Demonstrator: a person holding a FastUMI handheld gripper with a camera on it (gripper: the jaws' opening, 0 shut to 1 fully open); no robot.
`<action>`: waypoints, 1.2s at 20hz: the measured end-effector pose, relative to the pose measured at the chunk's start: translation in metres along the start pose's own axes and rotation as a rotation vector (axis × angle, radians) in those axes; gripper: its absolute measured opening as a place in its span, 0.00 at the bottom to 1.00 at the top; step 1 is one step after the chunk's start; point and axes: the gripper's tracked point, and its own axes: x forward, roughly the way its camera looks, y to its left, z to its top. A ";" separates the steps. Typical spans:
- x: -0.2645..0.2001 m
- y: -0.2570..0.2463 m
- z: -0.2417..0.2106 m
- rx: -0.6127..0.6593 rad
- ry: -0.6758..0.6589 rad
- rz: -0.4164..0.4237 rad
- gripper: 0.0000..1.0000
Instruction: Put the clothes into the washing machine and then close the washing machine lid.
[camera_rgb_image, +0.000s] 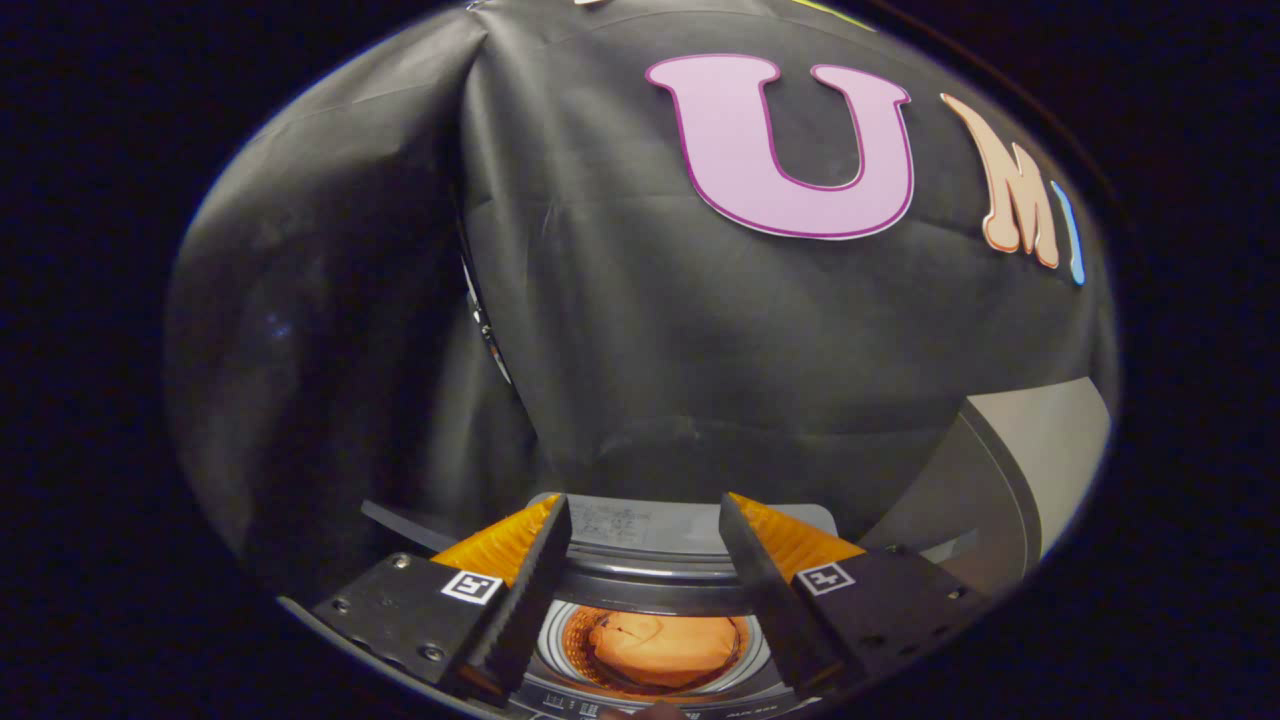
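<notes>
My gripper stands open above a small top-loading washing machine, with nothing between its fingers. Below and between the fingers the round drum opening shows an orange garment lying inside. The machine's grey lid stands raised to the right of the fingers.
The booth's black cloth wall hangs close behind the machine. A thin dark flat edge juts out to the left of the left finger.
</notes>
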 end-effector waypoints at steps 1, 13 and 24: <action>0.000 0.000 0.001 0.001 -0.005 0.000 0.92; 0.000 -0.004 0.011 -0.070 0.003 -0.005 0.93; 0.001 -0.002 0.004 0.018 -0.035 0.022 0.93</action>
